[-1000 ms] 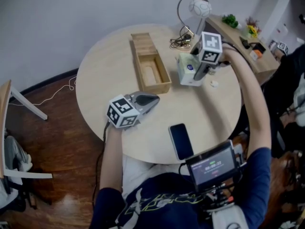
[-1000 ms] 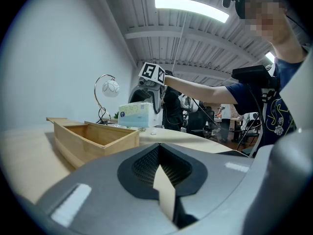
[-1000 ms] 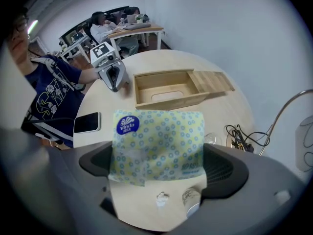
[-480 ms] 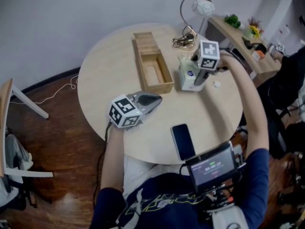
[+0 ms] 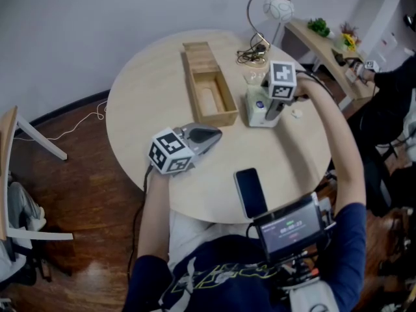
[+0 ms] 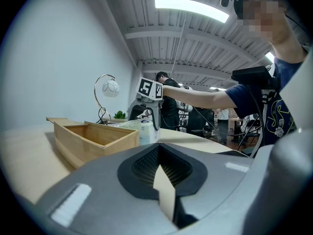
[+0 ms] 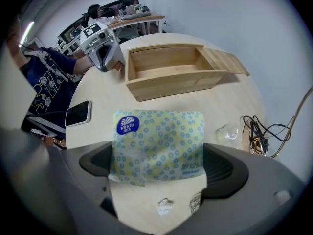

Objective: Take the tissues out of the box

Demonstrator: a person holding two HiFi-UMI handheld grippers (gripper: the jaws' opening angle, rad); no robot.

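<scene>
1. The wooden box (image 5: pixel 221 117) lies open on the bench (image 5: pixel 149 90), with its cavity bare. The tissue pack (image 5: pixel 257 103) is already out and stands upright just beside the box's right long side, near its front end.
2. The right gripper (image 5: pixel 268 111) has its fingers pinching the pack by its two side faces. This grip probably keeps the soft wrapper from folding while it is set down. Whether the pack's lower edge touches the bench, I cannot tell.
3. The left gripper (image 5: pixel 207 136) rests on the bench just off the box's front end. Its fingers are drawn together to a thin slit with nothing in it. It looks parked, close enough to steady the box if needed.
4. A phone (image 5: pixel 250 192) lies well apart from the box, toward the person.
5. Compared with a second ago, the right gripper has come down and the pack sits lower and straighter beside the box. The left gripper and the box have not shifted.
</scene>
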